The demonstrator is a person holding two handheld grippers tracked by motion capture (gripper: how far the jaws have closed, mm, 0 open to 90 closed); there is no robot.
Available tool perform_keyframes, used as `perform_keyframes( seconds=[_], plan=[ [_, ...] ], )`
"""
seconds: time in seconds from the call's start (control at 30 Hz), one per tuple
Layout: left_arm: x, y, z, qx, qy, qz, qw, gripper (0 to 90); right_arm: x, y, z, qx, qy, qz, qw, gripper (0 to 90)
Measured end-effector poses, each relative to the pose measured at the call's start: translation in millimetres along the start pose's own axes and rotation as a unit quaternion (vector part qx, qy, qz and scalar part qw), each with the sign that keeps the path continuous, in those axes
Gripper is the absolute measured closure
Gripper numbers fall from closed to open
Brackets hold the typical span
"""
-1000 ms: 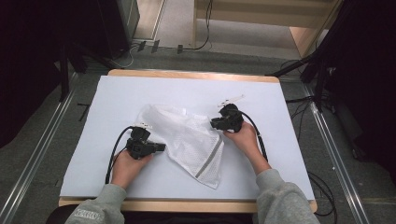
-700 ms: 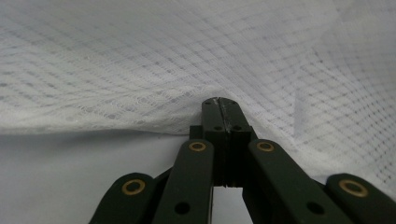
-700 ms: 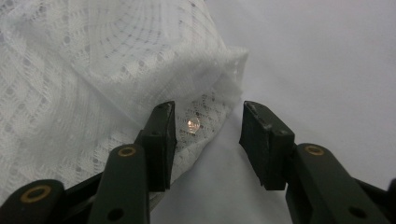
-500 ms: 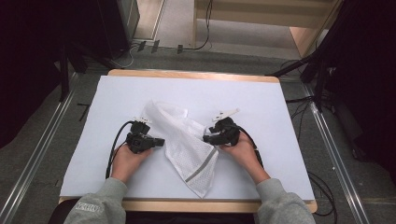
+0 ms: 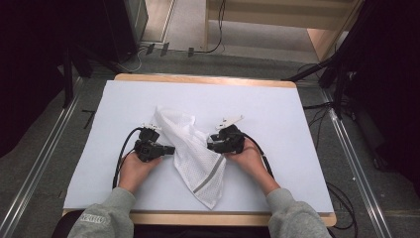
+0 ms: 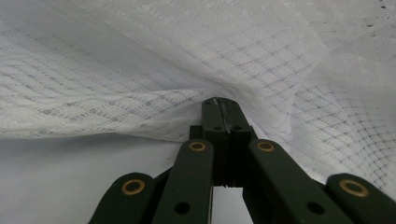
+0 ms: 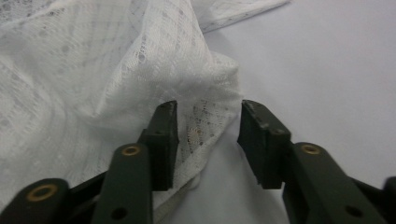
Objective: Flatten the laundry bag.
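Mesh bag [image 5: 190, 148] was white w/ fine net pattern & a grey stripe near its lower end. Table cover [image 5: 277, 114] was pale lavender-white, wood edge tan. Both grippers black w/ brass rivets; sleeves grey.

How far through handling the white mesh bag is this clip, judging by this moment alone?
Midway, as a guess. Done: the mesh bag is bunched into a narrow strip on the white table cover. In hand: the left gripper is shut on the mesh; the right gripper stands open around a fold, not yet closed. Left: closing the right grip, and whatever fold or spread follows.
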State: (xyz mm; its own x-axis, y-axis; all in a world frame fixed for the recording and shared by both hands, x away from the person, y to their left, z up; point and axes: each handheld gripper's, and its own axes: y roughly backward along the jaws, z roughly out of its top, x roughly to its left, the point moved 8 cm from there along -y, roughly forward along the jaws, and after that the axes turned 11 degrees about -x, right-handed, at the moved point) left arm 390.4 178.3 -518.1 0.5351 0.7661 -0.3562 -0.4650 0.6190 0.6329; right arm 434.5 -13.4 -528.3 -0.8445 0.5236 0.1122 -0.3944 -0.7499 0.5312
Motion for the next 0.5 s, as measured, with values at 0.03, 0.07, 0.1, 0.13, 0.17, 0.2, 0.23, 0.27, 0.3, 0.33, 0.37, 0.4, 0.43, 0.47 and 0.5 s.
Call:
perform_keyframes(
  seconds=[0.03, 0.07, 0.1, 0.13, 0.17, 0.2, 0.23, 0.27, 0.3, 0.33, 0.37, 0.4, 0.43, 0.47, 0.5],
  plan=[
    [0.2, 0.1, -0.1, 0.0, 0.001, 0.0, 1.0, 90.0, 1.2, -1.0, 0.3, 0.0, 0.006, -0.002, 1.0, 63.5],
    [0.6, 0.6, -0.4, 0.001, 0.001, 0.0, 1.0, 90.0, 2.3, -1.4, 0.5, 0.001, 0.007, -0.003, 1.0, 67.9],
    [0.9, 0.8, -0.6, 0.001, 0.002, 0.001, 1.0, 90.0, 4.0, -1.6, 0.7, 0.003, 0.004, -0.002, 1.0, 71.7],
    [1.1, 0.9, -0.6, 0.001, 0.002, 0.001, 1.0, 90.0, 4.6, -2.1, 1.1, 0.004, 0.0, -0.003, 1.0, 76.5],
    [1.1, 0.9, -0.6, 0.001, 0.002, 0.001, 1.0, 90.0, 6.2, -2.0, 1.2, 0.008, -0.006, 0.003, 0.9999, 81.5],
    [1.1, 0.9, -0.6, 0.001, 0.002, 0.001, 1.0, 90.0, 6.6, -2.0, 1.6, 0.01, -0.01, 0.001, 0.9999, 82.8],
    [1.2, 1.0, -0.7, 0.001, 0.002, 0.001, 1.0, 90.0, 6.5, -1.5, 2.1, 0.015, -0.013, -0.001, 0.9998, 83.9],
    [1.5, 1.3, -0.6, 0.002, 0.002, 0.002, 1.0, 90.0, 5.8, -0.6, 2.7, 0.021, -0.019, -0.005, 0.9996, 84.2],
    [2.1, 1.7, -0.7, 0.003, 0.001, 0.002, 1.0, 90.0, 5.1, 1.7, 2.8, 0.03, -0.022, -0.008, 0.9993, 84.4],
    [2.6, 1.8, -0.5, 0.002, 0.001, 0.002, 1.0, 90.0, 3.6, 6.3, 2.9, 0.034, -0.025, -0.014, 0.999, 84.5],
    [3.1, 2.0, -0.2, 0.001, 0.003, 0.002, 1.0, 90.0, 2.7, 9.9, 2.6, 0.036, -0.03, -0.016, 0.9988, 84.5],
    [3.7, 2.1, 0.1, 0.0, 0.003, 0.002, 1.0, 90.0, 0.9, 15.7, 2.0, 0.038, -0.033, -0.02, 0.9985, 84.5],
    [4.3, 2.3, 0.2, 0.001, 0.003, 0.002, 1.0, 90.0, -1.0, 24.4, 0.5, 0.039, -0.036, -0.026, 0.9982, 84.5],
    [4.8, 2.3, 0.7, 0.001, 0.004, 0.003, 1.0, 90.0, -2.3, 29.9, -0.7, 0.039, -0.037, -0.029, 0.9981, 84.5],
    [5.9, 2.4, 1.1, 0.002, 0.002, 0.005, 1.0, 90.0, -3.9, 37.5, -2.8, 0.038, -0.04, -0.033, 0.998, 84.5]
  ],
)
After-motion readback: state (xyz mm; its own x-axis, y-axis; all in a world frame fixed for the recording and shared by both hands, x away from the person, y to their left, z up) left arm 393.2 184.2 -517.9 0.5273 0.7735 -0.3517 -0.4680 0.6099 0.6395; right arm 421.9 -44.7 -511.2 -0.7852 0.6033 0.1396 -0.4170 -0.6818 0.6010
